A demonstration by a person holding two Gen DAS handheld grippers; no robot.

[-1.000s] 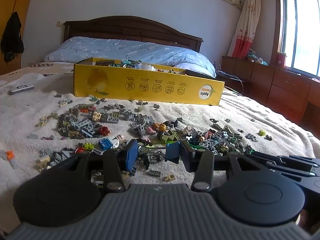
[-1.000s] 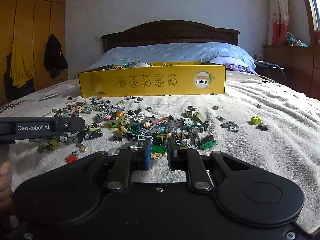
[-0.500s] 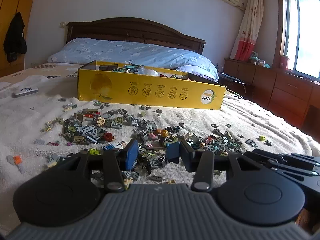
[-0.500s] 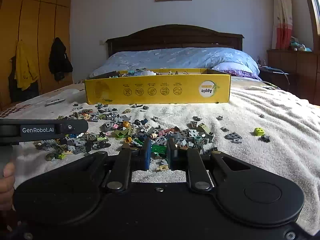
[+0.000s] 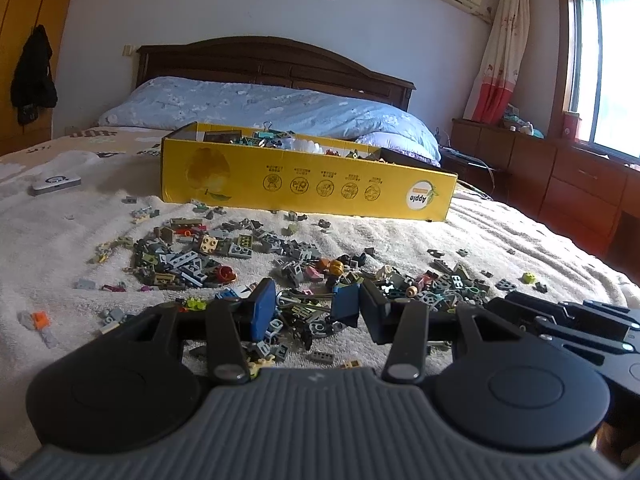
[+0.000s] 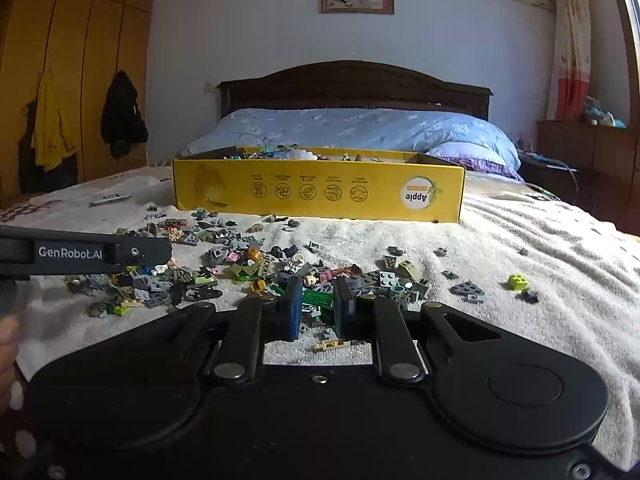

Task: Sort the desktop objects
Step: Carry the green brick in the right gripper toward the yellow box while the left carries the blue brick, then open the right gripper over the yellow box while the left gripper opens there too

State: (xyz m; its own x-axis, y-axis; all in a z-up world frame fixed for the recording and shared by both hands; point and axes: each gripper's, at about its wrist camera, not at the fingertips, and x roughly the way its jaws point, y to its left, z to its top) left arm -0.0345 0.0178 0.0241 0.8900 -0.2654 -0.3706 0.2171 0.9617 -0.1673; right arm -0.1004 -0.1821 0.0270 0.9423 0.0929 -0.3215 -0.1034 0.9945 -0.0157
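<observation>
Small toy bricks (image 5: 188,260) lie scattered in heaps on the white bed cover, in front of a long yellow cardboard box (image 5: 304,184) that holds clips and other small items. My left gripper (image 5: 306,310) hangs open just above the near bricks, with nothing between its blue pads. In the right wrist view the same box (image 6: 320,192) stands straight ahead. My right gripper (image 6: 318,306) is shut on a flat green brick (image 6: 318,299), low over the pile (image 6: 248,264). The left tool's black lettered side (image 6: 84,254) crosses the left edge.
A lime brick (image 6: 517,281) and grey plates (image 6: 468,292) lie apart to the right. A white device (image 5: 56,182) rests at the far left. A blue quilt (image 5: 260,104) and dark headboard are behind the box, wooden drawers (image 5: 580,184) to the right. A hand (image 6: 6,344) shows.
In the right wrist view the box and bricks have slid lower and slightly right; the green brick stays between the right fingers. The left view shifted only slightly, its jaws unchanged.
</observation>
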